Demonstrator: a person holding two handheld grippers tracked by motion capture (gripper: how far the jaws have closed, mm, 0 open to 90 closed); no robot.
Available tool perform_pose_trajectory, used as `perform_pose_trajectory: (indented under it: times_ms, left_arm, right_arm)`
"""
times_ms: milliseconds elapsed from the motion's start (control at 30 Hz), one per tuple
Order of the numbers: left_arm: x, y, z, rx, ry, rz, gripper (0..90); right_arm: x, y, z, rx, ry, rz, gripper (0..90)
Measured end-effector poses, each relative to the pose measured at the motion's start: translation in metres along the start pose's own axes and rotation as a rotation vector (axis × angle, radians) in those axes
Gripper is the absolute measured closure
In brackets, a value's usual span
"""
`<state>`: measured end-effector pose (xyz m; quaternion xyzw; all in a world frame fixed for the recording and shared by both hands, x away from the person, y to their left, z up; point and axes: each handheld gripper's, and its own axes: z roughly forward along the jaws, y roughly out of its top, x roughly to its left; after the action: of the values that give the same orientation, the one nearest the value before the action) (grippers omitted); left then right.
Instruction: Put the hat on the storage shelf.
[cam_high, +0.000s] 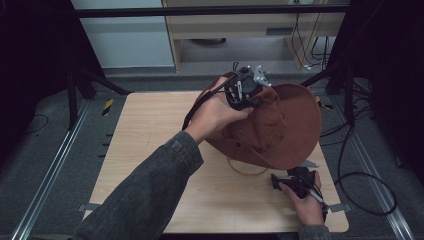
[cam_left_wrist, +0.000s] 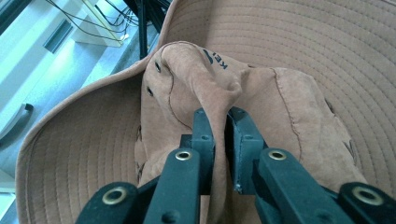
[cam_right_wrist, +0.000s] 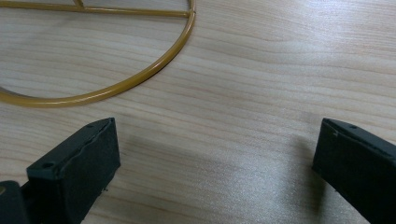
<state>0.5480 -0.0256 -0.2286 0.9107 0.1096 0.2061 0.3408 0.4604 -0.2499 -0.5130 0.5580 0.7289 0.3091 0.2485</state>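
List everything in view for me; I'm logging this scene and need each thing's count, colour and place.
hat: one, brown, held up over the table's far right, crown pinched.
wire ring: one, gold, lying on the table under the hat.
table: one, light wood, centre.
left gripper: one, black, fingers shut on a fold of the hat's crown.
right gripper: one, black, fingers open, low over the table's near right.

Brown brimmed hat (cam_high: 285, 125), tilted above table; crown creased
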Motion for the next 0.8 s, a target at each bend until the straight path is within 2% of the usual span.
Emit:
perform_pose_trajectory:
  times_ms: [800]
  left_arm:
    - [0.0012,-0.0052,-0.0058,-0.028,0.027,-0.011,66.0]
  right_arm:
    - [0.0001,0.0000,0.0000,0.000,0.000,0.001,0.6]
